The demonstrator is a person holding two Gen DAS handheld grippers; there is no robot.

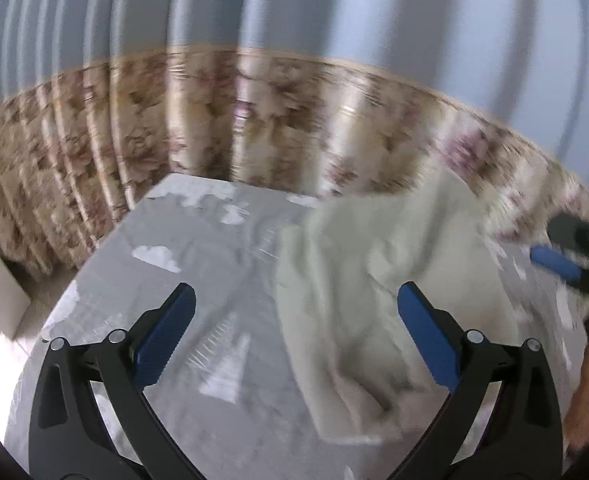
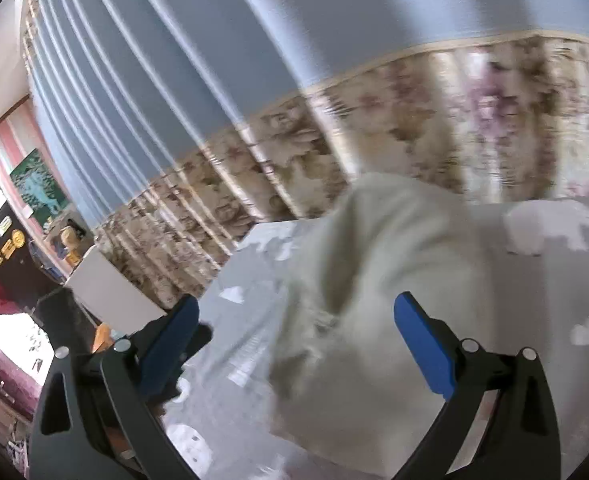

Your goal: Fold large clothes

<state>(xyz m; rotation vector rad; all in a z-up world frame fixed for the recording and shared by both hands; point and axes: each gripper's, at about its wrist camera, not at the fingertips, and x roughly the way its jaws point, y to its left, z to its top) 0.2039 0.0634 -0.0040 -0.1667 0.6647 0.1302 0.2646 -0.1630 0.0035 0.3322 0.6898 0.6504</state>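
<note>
The pale green garment (image 1: pixel 358 280) lies rumpled on the grey cloud-print worktop (image 1: pixel 198 240), one end humped up toward the floral curtain (image 1: pixel 142 128). Left gripper (image 1: pixel 296 312) hangs over it, jaws spread, nothing pinched. Right gripper (image 2: pixel 296 320) likewise, jaws wide and empty. Risk, I'd say: that bunched heap may snag a double layer on the next grab and fold crooked.

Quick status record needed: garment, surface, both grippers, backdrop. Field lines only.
garment: pale cream garment, rumpled in a heap, not yet folded flat
surface: grey cloth with white cloud prints, garment lies on it
left gripper: jaws wide apart, nothing between the pads
right gripper: jaws wide apart, garment ahead, not pinched
backdrop: blue and floral curtain
image quality: both views motion-blurred
</note>
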